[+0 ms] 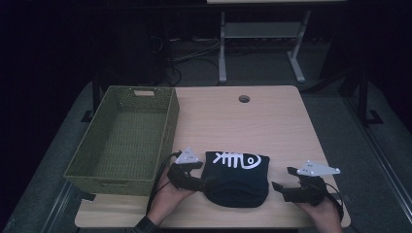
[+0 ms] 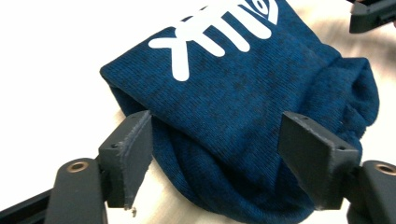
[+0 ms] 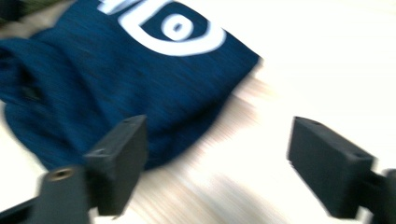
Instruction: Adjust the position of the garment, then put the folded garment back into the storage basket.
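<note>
Looking down from the high view, we see the folded garment (image 1: 236, 177) lying near the table's (image 1: 272, 121) near edge, between our two hands. It is dark blue, with a white fish-bone print (image 1: 237, 159) across its far end; the print runs from 9 to 3 o'clock, its round head toward 3. The garment's long axis runs from 12 to 6 o'clock, flat printed edge at 12 and rounded, bunched end at 6.

The left gripper (image 1: 206, 182) sits at the garment's 9 o'clock side, tips at the cloth. In the left gripper view its jaws stand spread wide, one on either side of the garment's (image 2: 243, 107) rounded edge; the left pad (image 2: 135, 154) sits at the fold's rim, but we cannot tell whether it touches, and the other stands clear.

The right gripper (image 1: 279, 187) is at 3 o'clock, just beside the garment and apart from it. In the right gripper view its jaws are also spread wide, with bare table (image 3: 233, 182) between them and the garment (image 3: 116, 84) off toward 10 o'clock. Neither gripper holds anything.

A green basket (image 1: 170, 124) stands at 10 o'clock from the garment.
</note>
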`<control>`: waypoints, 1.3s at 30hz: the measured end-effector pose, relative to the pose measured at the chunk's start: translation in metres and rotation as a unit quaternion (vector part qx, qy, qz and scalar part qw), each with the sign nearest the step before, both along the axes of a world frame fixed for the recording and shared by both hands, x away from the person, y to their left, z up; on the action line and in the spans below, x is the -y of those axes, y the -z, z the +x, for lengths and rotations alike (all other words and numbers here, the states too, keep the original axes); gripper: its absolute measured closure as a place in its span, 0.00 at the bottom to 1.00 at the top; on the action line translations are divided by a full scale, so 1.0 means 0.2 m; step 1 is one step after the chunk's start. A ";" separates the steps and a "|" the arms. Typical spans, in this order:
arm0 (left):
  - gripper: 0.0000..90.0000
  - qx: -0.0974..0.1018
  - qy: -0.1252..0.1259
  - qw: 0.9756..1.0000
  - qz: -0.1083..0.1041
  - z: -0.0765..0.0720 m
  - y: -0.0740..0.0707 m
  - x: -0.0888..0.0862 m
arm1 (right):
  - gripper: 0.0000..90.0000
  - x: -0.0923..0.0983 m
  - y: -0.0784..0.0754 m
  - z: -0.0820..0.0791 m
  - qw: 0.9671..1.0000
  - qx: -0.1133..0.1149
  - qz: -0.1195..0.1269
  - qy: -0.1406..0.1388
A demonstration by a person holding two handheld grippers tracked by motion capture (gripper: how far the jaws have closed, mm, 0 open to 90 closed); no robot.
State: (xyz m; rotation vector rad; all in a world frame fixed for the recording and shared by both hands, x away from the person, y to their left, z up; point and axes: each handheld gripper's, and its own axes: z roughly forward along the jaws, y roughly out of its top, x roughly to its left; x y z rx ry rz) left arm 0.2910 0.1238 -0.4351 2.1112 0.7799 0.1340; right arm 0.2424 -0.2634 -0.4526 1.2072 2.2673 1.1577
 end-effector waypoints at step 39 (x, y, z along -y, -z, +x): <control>0.22 -0.039 -0.035 0.998 0.025 0.11 0.17 0.08 | 0.09 0.10 0.15 0.05 0.996 -0.028 -0.053 0.068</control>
